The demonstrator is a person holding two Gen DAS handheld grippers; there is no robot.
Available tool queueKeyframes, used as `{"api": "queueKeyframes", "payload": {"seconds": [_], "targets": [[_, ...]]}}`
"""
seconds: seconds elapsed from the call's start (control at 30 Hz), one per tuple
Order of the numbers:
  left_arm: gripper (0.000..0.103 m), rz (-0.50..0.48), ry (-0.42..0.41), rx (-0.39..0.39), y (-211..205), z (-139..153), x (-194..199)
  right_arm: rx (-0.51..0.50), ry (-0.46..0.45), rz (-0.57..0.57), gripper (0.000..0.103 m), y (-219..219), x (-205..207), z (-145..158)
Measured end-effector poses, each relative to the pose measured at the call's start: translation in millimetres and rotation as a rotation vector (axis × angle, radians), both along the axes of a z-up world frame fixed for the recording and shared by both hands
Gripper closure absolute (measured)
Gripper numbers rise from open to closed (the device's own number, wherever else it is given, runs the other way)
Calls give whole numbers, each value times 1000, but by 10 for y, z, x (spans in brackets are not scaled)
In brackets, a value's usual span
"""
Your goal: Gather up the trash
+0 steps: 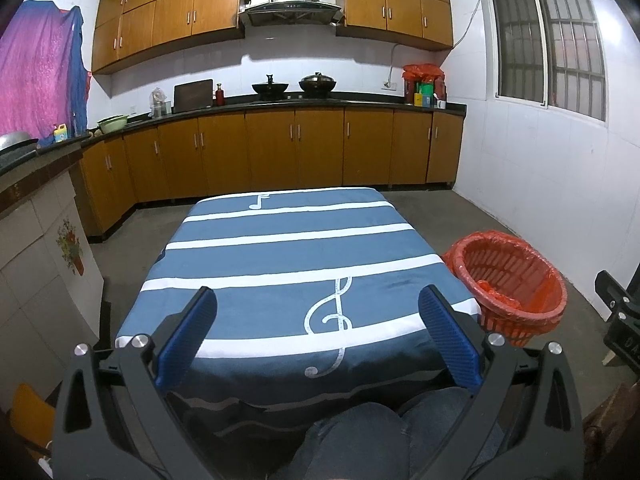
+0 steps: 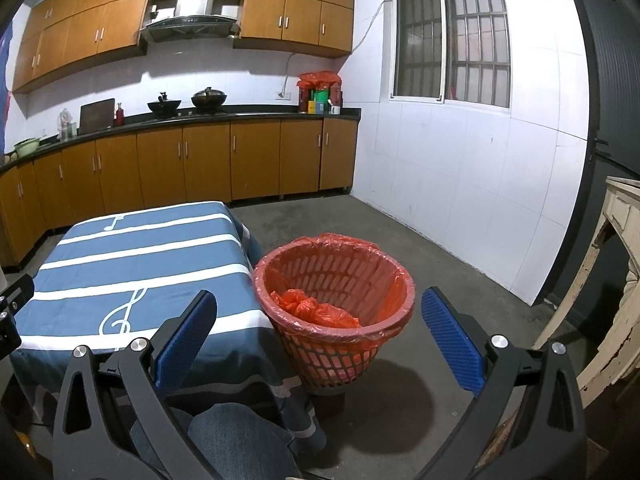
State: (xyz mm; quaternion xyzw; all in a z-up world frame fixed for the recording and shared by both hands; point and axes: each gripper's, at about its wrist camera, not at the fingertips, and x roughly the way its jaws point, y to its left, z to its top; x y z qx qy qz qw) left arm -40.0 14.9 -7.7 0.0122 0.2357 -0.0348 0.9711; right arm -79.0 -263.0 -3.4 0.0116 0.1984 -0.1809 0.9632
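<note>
No trash is seen on the tabletop (image 1: pixel 296 240); a crumpled red bag (image 2: pixel 316 308) lies already in the basket (image 2: pixel 404 280) beside it. Both the left tool (image 1: pixel 318 312) and right tool (image 2: pixel 320 316) are spread wide, nothing held. The task seems nearly finished.

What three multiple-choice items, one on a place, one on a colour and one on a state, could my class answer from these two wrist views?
1. The basket stands:
A on the table
B on the floor beside the table
C on the counter

2. The tablecloth is:
A blue with white stripes
B plain red
C green checks

3. The right claw is:
A shut on a bag
B shut, empty
C open, empty

Key: 1 B, its base rests on the concrete by the table's corner. 2 A, white bands and music signs cross the blue. 3 C, the blue pads sit far apart with nothing between.
</note>
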Motion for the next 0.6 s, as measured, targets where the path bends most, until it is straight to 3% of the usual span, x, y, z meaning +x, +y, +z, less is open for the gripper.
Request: {"api": "queueKeyframes", "payload": {"seconds": [0.6], "targets": [[4,-39,-14,-14,-24,24,-52,1,1,0,2,6,0,4]]}}
